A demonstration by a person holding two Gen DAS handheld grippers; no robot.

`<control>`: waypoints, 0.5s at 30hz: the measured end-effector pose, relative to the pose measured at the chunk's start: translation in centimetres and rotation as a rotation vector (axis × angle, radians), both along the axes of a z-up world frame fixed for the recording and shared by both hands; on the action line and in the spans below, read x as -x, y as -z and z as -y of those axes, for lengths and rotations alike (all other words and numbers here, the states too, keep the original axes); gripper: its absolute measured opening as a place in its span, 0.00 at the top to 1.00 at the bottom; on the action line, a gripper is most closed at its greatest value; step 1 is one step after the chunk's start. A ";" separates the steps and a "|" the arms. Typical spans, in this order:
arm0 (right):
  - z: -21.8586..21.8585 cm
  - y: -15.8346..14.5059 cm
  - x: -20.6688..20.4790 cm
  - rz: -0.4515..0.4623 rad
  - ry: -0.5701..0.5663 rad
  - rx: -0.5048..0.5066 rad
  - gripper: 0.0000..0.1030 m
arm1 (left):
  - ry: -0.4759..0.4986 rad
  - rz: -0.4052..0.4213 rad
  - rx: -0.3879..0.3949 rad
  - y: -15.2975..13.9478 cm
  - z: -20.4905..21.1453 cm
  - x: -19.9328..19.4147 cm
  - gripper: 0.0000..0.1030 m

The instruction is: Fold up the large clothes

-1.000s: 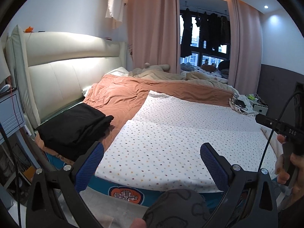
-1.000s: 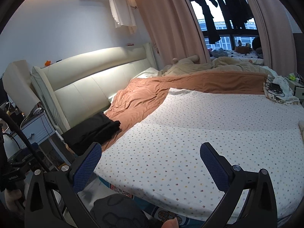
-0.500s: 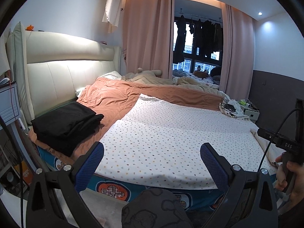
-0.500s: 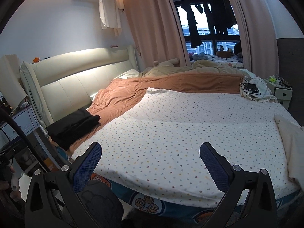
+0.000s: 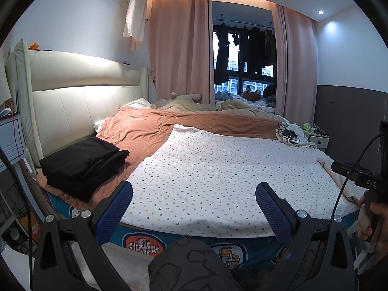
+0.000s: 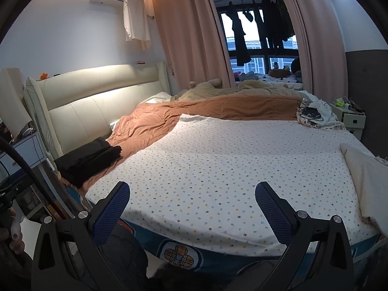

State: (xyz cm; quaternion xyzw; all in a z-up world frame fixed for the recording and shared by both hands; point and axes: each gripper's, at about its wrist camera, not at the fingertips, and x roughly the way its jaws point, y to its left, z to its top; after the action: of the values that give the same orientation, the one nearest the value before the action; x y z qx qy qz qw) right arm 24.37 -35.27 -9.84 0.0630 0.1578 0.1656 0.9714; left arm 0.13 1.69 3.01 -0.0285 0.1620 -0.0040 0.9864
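Grippers hover spread and empty at the bed's (image 5: pixel 184 236) foot: left gripper (image 5: pixel 194 208), right gripper (image 6: pixel 192 206). We see a cream garment (image 6: pixel 366 177) unfolded at the bed's right edge, black clothes (image 5: pixel 84 165) stacked left. We fear a one-sided pinch dragging it floorward. Legible: "DAS" (image 5: pixel 371 183).

The sheet (image 5: pixel 218 169) is smooth, matt dotted cloth; the quilt (image 5: pixel 145 131) at frame centre left looks soft and rumpled. The headboard (image 5: pixel 72 101) at left is glossy padded leather, and the pads (image 6: pixel 114 208) are textured blue rubber.
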 end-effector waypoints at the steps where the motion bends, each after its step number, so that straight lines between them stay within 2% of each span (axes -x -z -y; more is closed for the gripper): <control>1: -0.1 0.1 0.1 0.000 -0.001 -0.001 0.00 | -0.003 0.002 0.000 0.0 0.0 0.0 0.00; 15: 0.7 1.2 0.1 -0.009 0.000 -0.002 0.00 | -0.002 -0.005 0.010 -0.3 -0.2 0.2 0.00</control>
State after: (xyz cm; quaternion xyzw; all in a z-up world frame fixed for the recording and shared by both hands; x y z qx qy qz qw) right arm 24.27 -35.95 -11.03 0.0650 0.1621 0.1654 0.9706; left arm -0.10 1.89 3.35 -0.0335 0.1642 -0.0036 0.9858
